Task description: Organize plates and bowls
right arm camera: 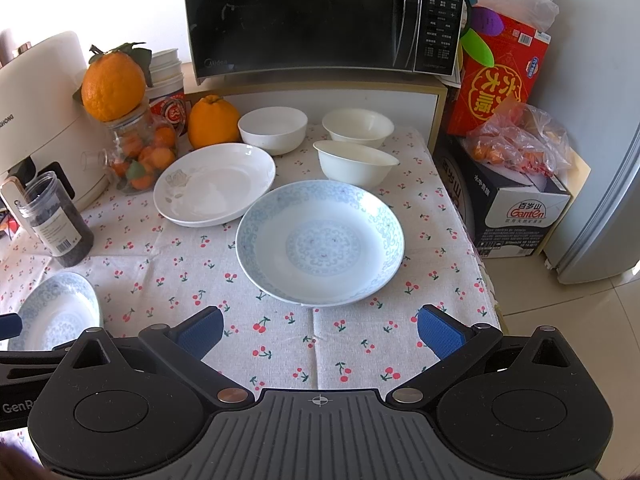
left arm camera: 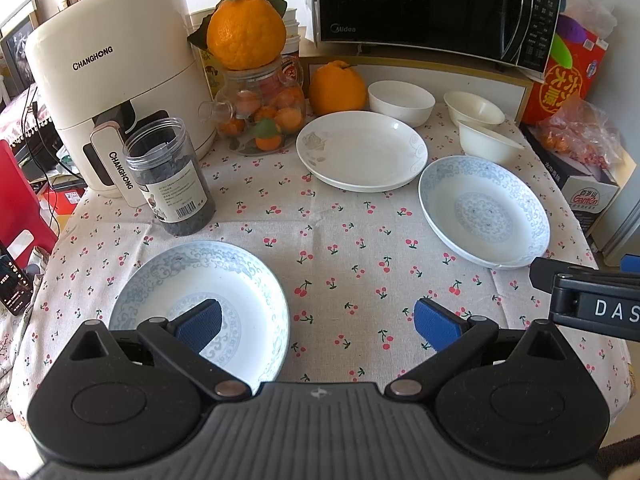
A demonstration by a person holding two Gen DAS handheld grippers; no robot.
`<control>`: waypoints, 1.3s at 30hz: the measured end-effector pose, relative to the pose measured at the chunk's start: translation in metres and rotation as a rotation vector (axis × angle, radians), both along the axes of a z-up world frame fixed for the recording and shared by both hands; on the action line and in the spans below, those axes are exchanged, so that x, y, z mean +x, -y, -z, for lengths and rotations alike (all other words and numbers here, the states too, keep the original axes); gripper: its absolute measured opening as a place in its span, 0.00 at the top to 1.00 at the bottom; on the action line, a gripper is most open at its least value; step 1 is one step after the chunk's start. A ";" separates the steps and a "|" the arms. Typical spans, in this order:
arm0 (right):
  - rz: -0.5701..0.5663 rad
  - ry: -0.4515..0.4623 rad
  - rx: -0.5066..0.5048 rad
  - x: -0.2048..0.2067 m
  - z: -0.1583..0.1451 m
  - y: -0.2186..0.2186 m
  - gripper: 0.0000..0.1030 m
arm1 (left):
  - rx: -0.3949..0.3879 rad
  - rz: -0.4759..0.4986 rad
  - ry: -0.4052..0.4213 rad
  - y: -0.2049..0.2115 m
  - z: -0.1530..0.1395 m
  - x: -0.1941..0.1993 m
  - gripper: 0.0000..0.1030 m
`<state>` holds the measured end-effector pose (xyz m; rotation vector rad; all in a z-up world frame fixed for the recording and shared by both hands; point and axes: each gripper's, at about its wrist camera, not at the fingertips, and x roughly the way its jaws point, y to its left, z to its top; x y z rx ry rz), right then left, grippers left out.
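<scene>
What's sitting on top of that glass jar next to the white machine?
A big orange with green leaves sits on the glass jar. Inside are small oranges; those at the back are hidden.

We see each gripper, left gripper [left arm camera: 318,324] and right gripper [right arm camera: 320,330], as a black ribbed body with two round hubs, silver pivot screws and linkage arms. Its fingers [right arm camera: 440,332] carry blue textured pads; beside the ribbed body, white lettering marks the other tool's side.

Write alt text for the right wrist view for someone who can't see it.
The open right gripper hovers over a cherry-print tablecloth, facing a blue-patterned plate. Behind it sit a white plate, three white bowls and a microwave.
</scene>
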<state>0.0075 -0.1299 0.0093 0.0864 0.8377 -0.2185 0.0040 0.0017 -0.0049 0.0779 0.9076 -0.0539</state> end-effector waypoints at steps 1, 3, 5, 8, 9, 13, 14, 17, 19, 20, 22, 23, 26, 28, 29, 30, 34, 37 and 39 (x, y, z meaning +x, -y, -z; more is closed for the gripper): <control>0.000 0.000 0.000 0.000 0.000 0.000 0.00 | 0.000 0.000 0.000 0.000 0.000 0.000 0.00; 0.000 0.000 0.000 0.000 0.000 0.000 0.00 | -0.001 0.000 0.000 0.000 0.000 0.000 0.00; 0.000 0.000 -0.002 0.000 0.000 0.000 0.00 | 0.001 0.001 0.001 0.000 0.000 0.000 0.00; 0.001 0.000 -0.002 0.001 0.000 0.000 0.00 | 0.001 0.001 0.001 0.000 0.000 0.000 0.00; 0.001 -0.001 -0.003 0.001 0.000 0.000 0.00 | 0.001 0.000 0.001 0.000 0.000 0.000 0.00; 0.001 0.000 -0.003 0.001 0.000 0.000 0.00 | 0.001 0.001 -0.001 -0.001 0.000 0.000 0.00; 0.001 0.000 -0.005 0.001 0.000 0.000 0.00 | 0.001 0.001 -0.002 -0.001 0.000 0.001 0.00; 0.002 0.001 -0.012 0.001 0.001 0.001 0.00 | -0.001 0.004 -0.005 -0.002 0.000 0.002 0.00; 0.004 0.002 -0.022 0.003 0.000 0.002 0.00 | 0.000 0.006 -0.008 -0.002 0.000 0.005 0.00; 0.007 0.003 -0.028 0.004 0.000 0.003 0.00 | 0.000 0.007 -0.009 -0.002 0.001 0.006 0.00; 0.010 0.001 -0.038 0.007 0.000 0.005 0.00 | 0.001 0.013 -0.008 -0.001 0.001 0.010 0.00; 0.011 -0.002 -0.045 0.009 -0.001 0.007 0.00 | 0.003 0.017 -0.006 -0.001 0.002 0.012 0.00; 0.022 -0.015 -0.066 0.018 -0.005 0.014 0.00 | 0.011 0.039 0.009 0.002 0.003 0.020 0.00; 0.022 -0.029 -0.083 0.026 -0.008 0.020 0.00 | 0.010 0.056 0.012 0.005 0.005 0.026 0.00; 0.023 -0.035 -0.086 0.030 -0.009 0.023 0.00 | 0.009 0.060 0.010 0.006 0.007 0.030 0.00; 0.025 -0.040 -0.080 0.034 -0.010 0.027 0.00 | 0.007 0.061 0.006 0.007 0.009 0.034 0.00; 0.032 -0.071 -0.014 0.055 -0.009 0.047 0.00 | -0.047 0.057 -0.038 0.009 0.016 0.050 0.00; 0.056 -0.089 0.012 0.071 -0.001 0.063 0.00 | -0.129 0.053 -0.069 0.010 0.022 0.064 0.00; 0.069 -0.093 0.032 0.079 0.008 0.073 0.00 | -0.178 0.039 -0.075 0.011 0.027 0.071 0.02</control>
